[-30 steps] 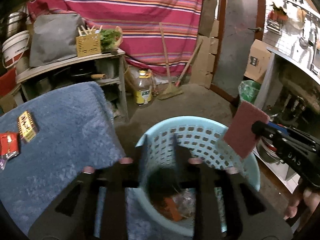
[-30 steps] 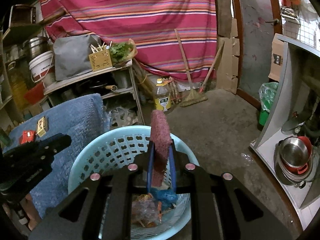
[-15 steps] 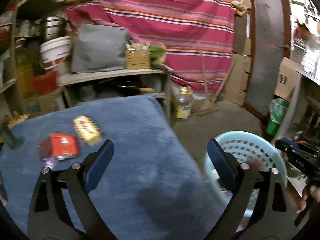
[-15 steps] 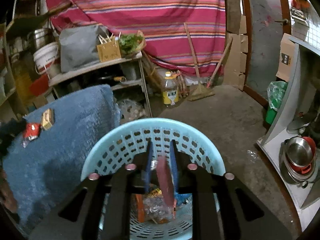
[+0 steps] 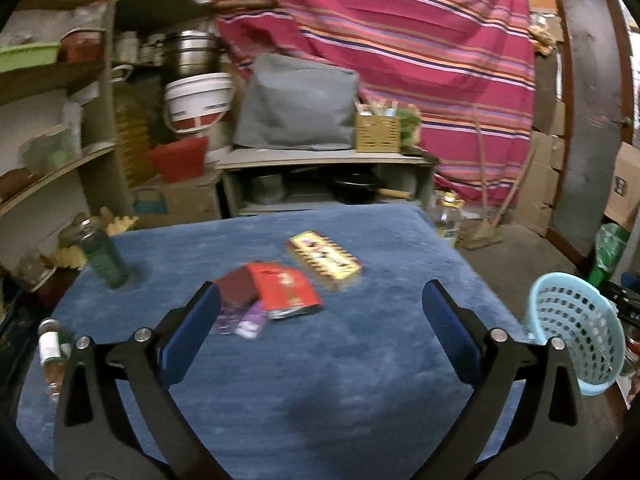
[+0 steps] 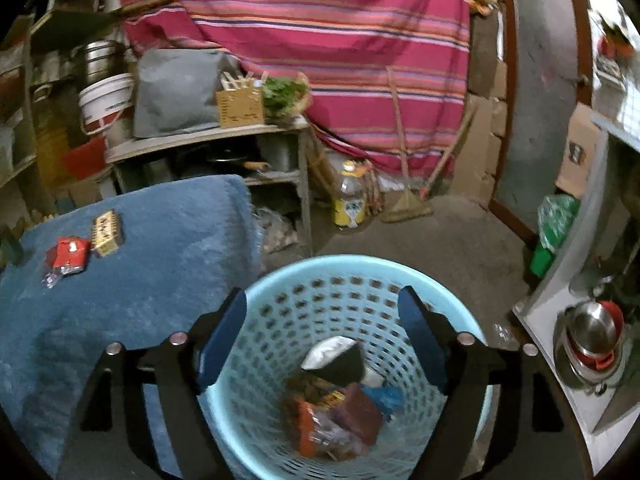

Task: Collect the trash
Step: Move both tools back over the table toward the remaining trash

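Trash lies in two places: a red packet and a yellow box on the blue tabletop, more wrappers inside the basket. Left tool and right tool have just spread apart, both empty.

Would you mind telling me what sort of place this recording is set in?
Probably a home storeroom or back kitchen: cluttered shelves with a steel pot and bucket, a broom leaning on the wall, stacked cardboard boxes.
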A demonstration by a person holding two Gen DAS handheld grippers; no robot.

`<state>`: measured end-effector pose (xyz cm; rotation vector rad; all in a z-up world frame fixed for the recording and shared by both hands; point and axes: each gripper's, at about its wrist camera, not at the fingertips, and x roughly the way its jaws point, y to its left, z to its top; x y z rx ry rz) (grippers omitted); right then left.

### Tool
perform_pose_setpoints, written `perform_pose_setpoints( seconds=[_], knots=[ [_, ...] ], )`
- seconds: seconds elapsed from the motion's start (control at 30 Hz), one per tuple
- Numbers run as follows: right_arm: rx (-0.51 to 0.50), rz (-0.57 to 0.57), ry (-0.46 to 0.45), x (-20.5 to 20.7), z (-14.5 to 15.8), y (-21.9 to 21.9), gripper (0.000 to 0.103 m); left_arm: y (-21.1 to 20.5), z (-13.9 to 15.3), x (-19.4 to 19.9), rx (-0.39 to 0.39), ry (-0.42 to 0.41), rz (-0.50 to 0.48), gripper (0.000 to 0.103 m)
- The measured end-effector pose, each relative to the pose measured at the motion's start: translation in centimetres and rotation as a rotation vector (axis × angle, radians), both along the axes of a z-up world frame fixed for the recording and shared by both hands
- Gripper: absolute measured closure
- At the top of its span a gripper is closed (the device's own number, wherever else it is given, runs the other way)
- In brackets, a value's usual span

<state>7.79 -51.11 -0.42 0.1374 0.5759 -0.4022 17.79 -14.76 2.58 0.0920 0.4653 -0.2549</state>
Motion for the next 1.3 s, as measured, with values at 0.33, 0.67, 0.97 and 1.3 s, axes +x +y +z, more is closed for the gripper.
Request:
perform_pose_setpoints(
  seconds=[0.33,0.67,0.97,1.3],
  knots=[
    [-0.006,0.131,-0.061,4.5,1.5,9.0,0.02,7.2,-0.5,1.6,0.041,-0.028,0.132,0.006],
    [0.016,0.25,-0.035,10.4,0.3,17.2,0.02,13.6,-1.3,4.3,-0.013,0.013,0.246,0.006],
    [0.017,0.304,0.0,13.9,-1.1,21.5,0.02,16.8,-2.7,6.5,-0.013,0.039,0.306,0.006],
    [0.003,0.338,0.033,16.9,-2.2,24.2,0.02,18.0,-3.4,8.4,-0.014,0.047,0.309,0.006]
  ],
)
